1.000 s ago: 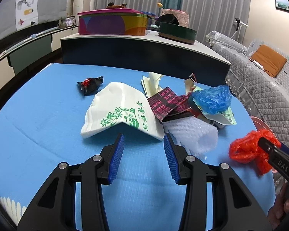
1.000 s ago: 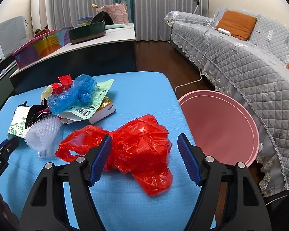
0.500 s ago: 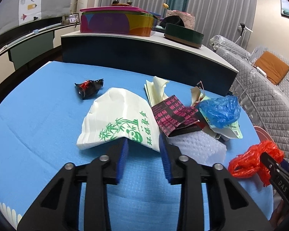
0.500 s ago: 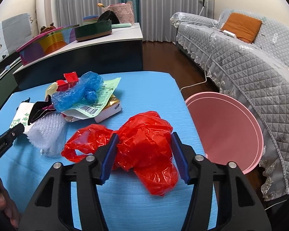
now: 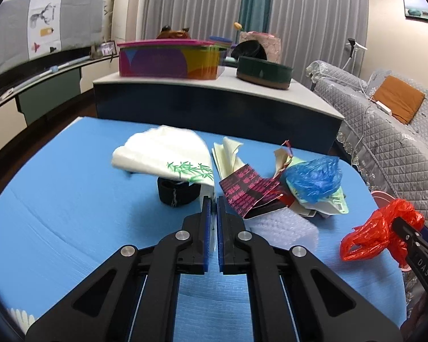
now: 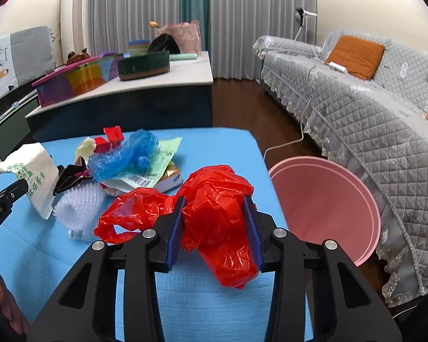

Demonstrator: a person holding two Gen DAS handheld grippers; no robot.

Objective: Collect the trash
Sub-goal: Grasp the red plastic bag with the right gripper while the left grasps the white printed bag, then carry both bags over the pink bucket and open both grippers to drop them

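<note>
Red plastic fills my right gripper (image 6: 215,229): its jaws have just been closing and both pads now press into the crumpled red bag (image 6: 214,216), which sits at the near right of the blue table (image 6: 214,307), close to the pink bin (image 6: 328,208) on the floor beside it. My left gripper (image 5: 213,222) has just been closing too and is pinched nearly shut on the corner of the white bag (image 5: 168,154), whose far part is lifted off the table over a black scrap (image 5: 177,193). The rest of the trash lies heaped between the two: the blue bag (image 5: 314,179), a pink-and-black wrapper (image 5: 245,191) and bubble wrap (image 5: 282,228). My worry is the thin film: the red bag is held only by a bunched fold and could slip or trail off the table edge, missing the bin. The white bag could tear at the pinched corner, or drag the scrap along. Readable: green Chinese characters and bamboo on the white bag; "DAS" on the right gripper's finger in the left view.
</note>
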